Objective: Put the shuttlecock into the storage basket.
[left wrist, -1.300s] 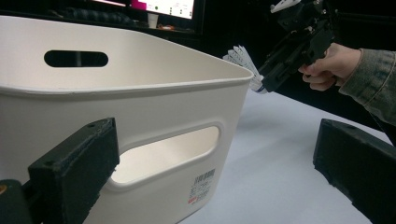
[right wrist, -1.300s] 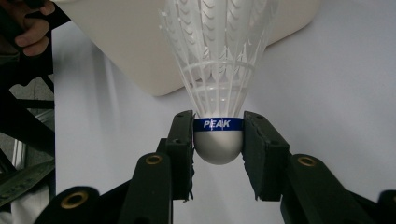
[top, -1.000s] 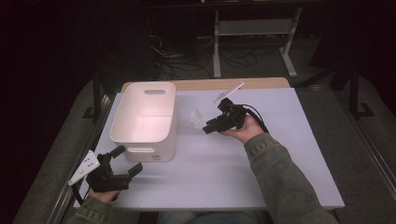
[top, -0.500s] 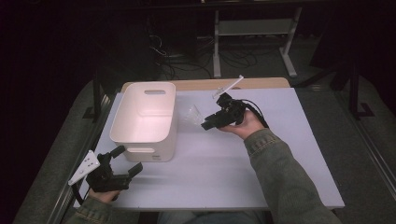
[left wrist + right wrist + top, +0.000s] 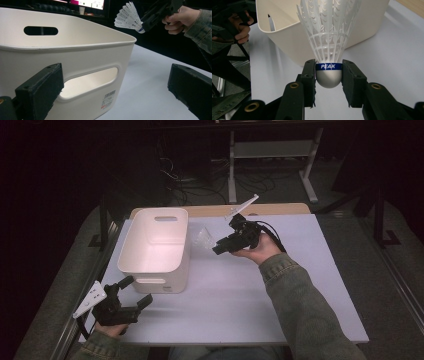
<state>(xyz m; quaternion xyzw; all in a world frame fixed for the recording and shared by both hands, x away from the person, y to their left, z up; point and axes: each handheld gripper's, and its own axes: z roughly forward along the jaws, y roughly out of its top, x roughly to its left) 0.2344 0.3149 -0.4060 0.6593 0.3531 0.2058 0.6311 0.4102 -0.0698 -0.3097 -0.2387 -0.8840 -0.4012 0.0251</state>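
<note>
One white table (image 5: 300, 285) carries the whole setup, its surface pale and matte, with a strip of wood showing along the far edge.

The white bin (image 5: 156, 247) stands upright on the left half of the table. It is rectangular with rounded corners and has a slot handle cut into each short wall. In the left gripper view, the near wall of the bin (image 5: 75, 70) shows a barcode label just below and to the right of the handle slot.

The right hand (image 5: 257, 251) holds the right gripper (image 5: 218, 249) above the table, just beside the right wall of the bin and pointing toward it. A sleeve (image 5: 305, 310) of grey-green fabric covers the forearm. The grey three-cornered plate (image 5: 241, 206) stands up from the top of this gripper.

The left gripper (image 5: 131, 292) sits at the near left corner of the table, close to the near wall of the bin and apart from it. Its jaws stand wide apart with nothing between them; in the left gripper view the bin's near wall lies ahead of the two pads.

The shuttlecock (image 5: 328, 45) is clamped in the right gripper (image 5: 328, 75). The two jaws press on opposite sides of its rounded white cork base, at the blue band printed "PEAK". The white feather skirt points away from the gripper toward the bin. In the left gripper view the shuttlecock (image 5: 128, 16) hangs in the air above the level of the bin's rim, off its right corner.
</note>
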